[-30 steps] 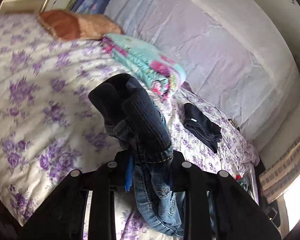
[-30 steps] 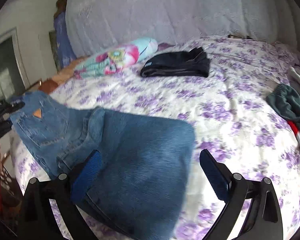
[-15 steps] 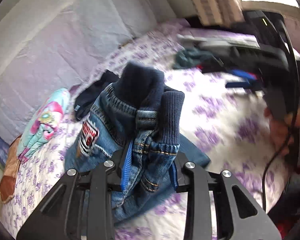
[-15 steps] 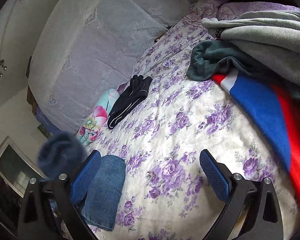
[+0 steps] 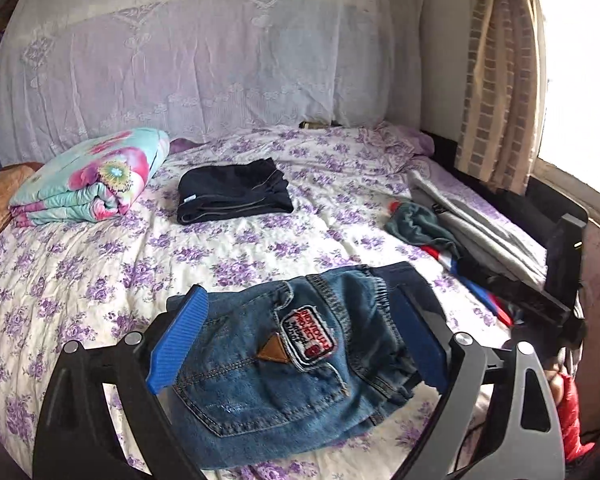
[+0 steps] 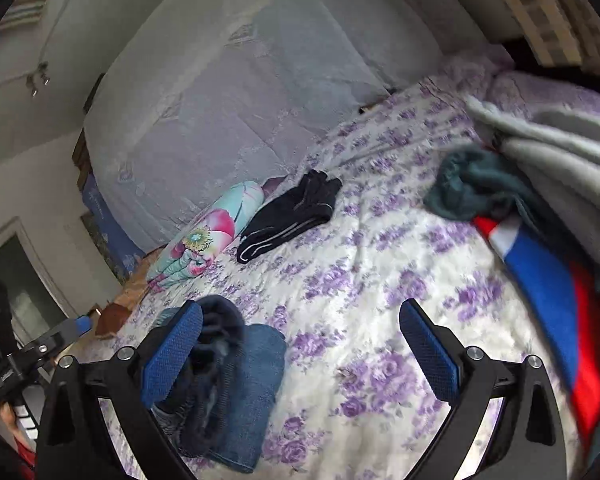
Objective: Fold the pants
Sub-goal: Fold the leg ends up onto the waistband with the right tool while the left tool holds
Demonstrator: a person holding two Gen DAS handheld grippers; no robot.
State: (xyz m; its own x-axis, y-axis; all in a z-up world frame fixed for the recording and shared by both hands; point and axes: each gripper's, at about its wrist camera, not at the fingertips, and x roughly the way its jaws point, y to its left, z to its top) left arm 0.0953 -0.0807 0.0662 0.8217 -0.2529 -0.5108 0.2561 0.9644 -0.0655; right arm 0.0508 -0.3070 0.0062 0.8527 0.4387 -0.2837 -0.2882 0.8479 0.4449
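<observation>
Both grippers (image 5: 300, 336) (image 6: 300, 344) spread; jeans (image 5: 284, 368) apparently folded on floral bedspread (image 5: 100, 264).

The only lettering sits on the jeans (image 5: 284, 364): a red, white and black sewn patch (image 5: 308, 334) on the back pocket, just above a small brown leather triangle (image 5: 274, 350). Its top red band carries white capitals that seem to read "NEW YOUTH PROJECT", though the stitching is too small to be sure. The lower lines of the patch cannot be read. Nothing else around the bed shows legible writing.
</observation>
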